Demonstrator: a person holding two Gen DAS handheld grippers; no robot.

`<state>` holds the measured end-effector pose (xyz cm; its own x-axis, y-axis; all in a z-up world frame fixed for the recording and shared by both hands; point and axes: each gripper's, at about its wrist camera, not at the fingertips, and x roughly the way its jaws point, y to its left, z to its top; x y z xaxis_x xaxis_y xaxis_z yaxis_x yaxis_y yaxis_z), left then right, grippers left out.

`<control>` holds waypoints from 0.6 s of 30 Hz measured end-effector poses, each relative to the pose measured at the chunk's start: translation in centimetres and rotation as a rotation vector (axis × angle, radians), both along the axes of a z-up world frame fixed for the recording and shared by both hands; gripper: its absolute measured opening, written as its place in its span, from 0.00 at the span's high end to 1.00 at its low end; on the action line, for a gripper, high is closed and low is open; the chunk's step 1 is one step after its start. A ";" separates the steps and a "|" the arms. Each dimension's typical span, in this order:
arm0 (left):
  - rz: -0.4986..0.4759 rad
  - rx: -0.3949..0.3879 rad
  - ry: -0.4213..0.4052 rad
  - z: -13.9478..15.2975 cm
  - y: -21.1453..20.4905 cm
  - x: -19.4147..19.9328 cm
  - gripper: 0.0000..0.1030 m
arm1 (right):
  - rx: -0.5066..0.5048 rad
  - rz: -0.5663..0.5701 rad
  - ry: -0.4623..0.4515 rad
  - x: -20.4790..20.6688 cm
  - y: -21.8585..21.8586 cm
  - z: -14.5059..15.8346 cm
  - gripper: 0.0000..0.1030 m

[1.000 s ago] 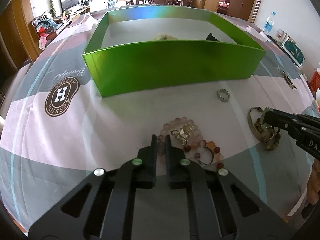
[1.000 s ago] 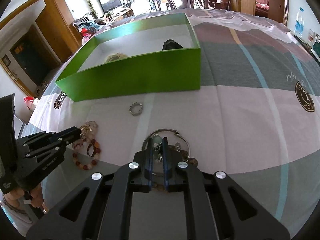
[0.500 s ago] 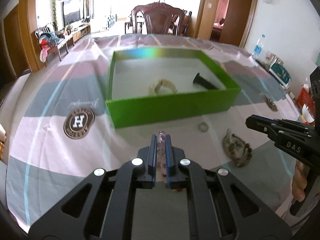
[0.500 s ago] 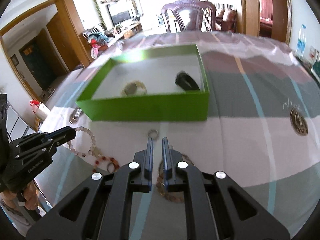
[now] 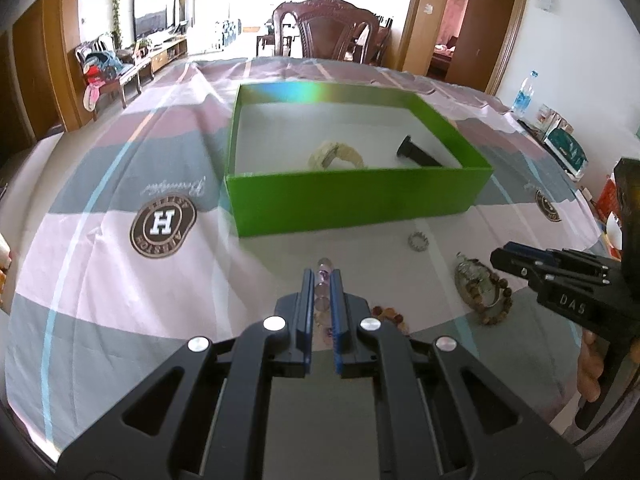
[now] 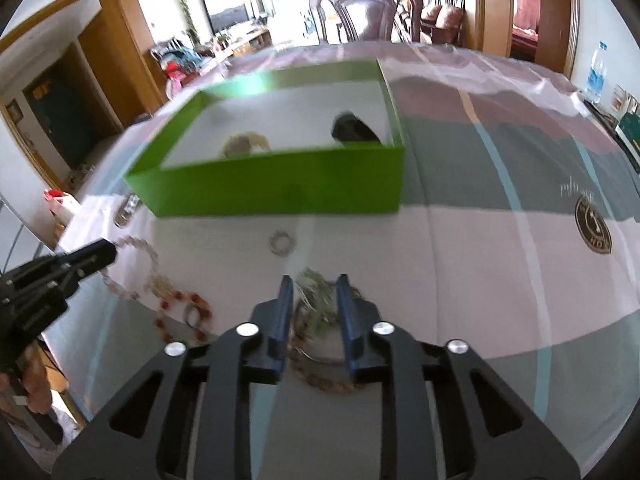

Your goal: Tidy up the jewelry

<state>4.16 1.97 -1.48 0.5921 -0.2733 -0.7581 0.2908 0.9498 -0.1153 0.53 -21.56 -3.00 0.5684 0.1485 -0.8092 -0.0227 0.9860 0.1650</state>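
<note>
Ring (image 5: 418, 241) btwn gripper (image 5: 322, 280), box (image 5: 352, 200).

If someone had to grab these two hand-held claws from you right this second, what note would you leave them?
Left gripper: shut on the pale bead bracelet, lifted off the cloth.
Right gripper: open, holding nothing, over the brown bead and metal bangle pile.
Done: cream bracelet and a black piece lie in the green box.
Left: drop the held bracelet in the box, then box the red bead bracelet, the small silver ring and the bangle pile.
</note>
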 end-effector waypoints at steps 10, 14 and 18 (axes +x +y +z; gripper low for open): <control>0.019 0.016 0.079 -3.2 0.3 0.9 0.91 | -0.040 0.040 0.036 0.5 1.6 -2.2 0.66; 0.023 0.032 0.115 -4.3 0.6 1.2 0.91 | -0.063 0.043 0.029 0.5 2.0 -2.3 0.86; 0.014 0.048 0.122 -4.8 0.1 1.3 0.84 | -0.052 0.038 0.033 0.5 1.6 -2.4 0.92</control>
<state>5.42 2.02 -6.28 0.4984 -0.2275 -0.8366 0.2637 0.9590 -0.1037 1.03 -19.97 -5.44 0.5364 0.1267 -0.8344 -0.0556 0.9918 0.1149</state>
